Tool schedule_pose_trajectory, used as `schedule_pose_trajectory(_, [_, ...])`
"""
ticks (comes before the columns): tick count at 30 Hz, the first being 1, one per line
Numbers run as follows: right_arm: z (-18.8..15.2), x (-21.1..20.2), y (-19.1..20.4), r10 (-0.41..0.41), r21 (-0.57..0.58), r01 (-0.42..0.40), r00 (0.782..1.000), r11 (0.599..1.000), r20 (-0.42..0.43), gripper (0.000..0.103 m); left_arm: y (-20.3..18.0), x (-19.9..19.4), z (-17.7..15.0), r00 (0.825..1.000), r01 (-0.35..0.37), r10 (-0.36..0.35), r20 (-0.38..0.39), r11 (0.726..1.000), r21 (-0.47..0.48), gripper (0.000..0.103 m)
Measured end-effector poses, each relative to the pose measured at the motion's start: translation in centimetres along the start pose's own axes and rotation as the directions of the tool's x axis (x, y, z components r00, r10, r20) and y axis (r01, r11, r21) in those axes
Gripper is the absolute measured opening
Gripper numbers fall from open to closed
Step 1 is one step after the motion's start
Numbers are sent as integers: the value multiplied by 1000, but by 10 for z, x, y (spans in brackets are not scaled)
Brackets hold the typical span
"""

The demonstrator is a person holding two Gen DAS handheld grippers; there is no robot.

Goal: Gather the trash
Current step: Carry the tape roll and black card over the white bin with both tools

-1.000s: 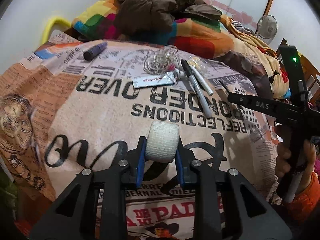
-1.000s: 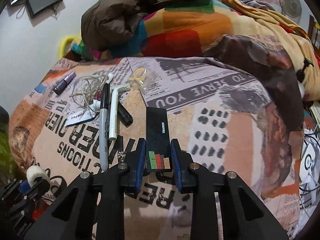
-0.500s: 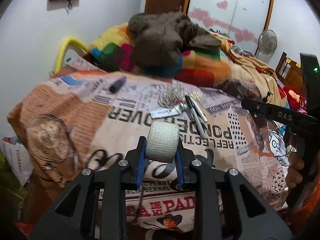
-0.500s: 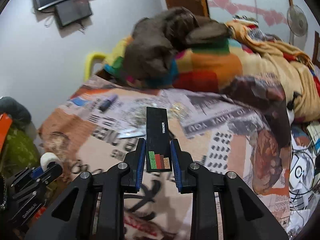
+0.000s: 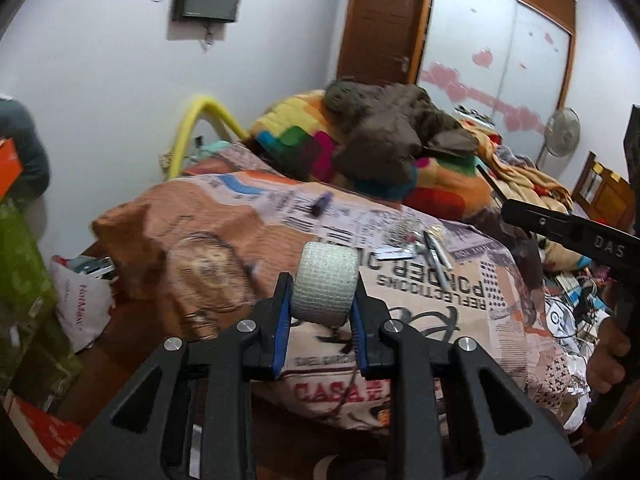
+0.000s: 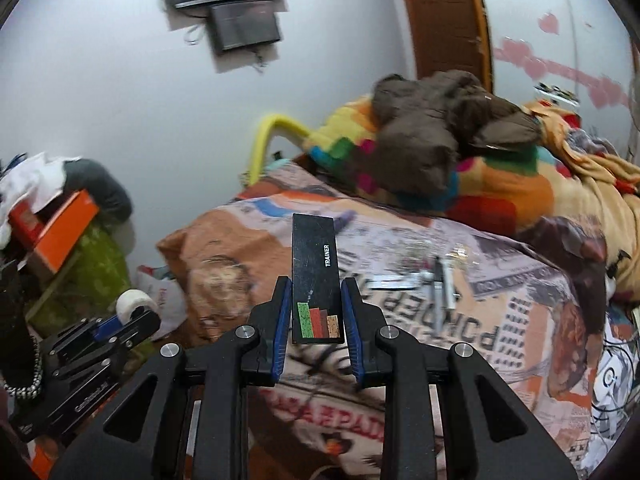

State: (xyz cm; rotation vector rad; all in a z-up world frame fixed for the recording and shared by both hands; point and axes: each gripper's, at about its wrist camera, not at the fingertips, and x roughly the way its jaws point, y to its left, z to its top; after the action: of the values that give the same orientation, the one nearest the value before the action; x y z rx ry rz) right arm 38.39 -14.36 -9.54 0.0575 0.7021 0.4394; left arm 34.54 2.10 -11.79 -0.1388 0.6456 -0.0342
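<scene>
Both grippers carrying trash, held above the bed.

Left wrist view: the left gripper (image 5: 322,300) is clamping a white gauze roll (image 5: 325,289) between nearly closed pads, gripping its flat ends — judged light, soft, compressible, so a gentle squeeze should suffice. Markers (image 5: 436,254) are lying ahead and right on the newsprint bedspread (image 5: 460,320).
Right wrist view: the right gripper (image 6: 314,312) is pinching a black flat box (image 6: 316,276) by its long edges, upright — judged stiff, light, possibly slick; gripping low near the coloured label looks steady.
</scene>
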Motion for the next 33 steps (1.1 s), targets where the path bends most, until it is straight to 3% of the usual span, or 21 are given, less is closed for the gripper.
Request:
schedule_pose_trajectory(8, [-9, 2, 77, 121, -93, -122, 993, 988, -16, 23, 63, -49, -20, 995, -95, 97, 27, 994, -60, 26])
schedule_pose_trajectory(17, [-32, 29, 149, 236, -163, -250, 966, 954, -105, 23, 131, -85, -62, 975, -221, 221, -13, 965, -139, 26])
schedule_pose_trajectory(25, [-65, 65, 196, 280, -188, -328, 929, 926, -243, 23, 184, -93, -104, 951, -307, 294, -90, 928, -212, 26])
schedule_pose_trajectory(33, [-111, 108, 229, 279, -195, -382, 868, 903, -412, 23, 223, -63, -162, 929, -344, 278, -243, 893, -291, 26])
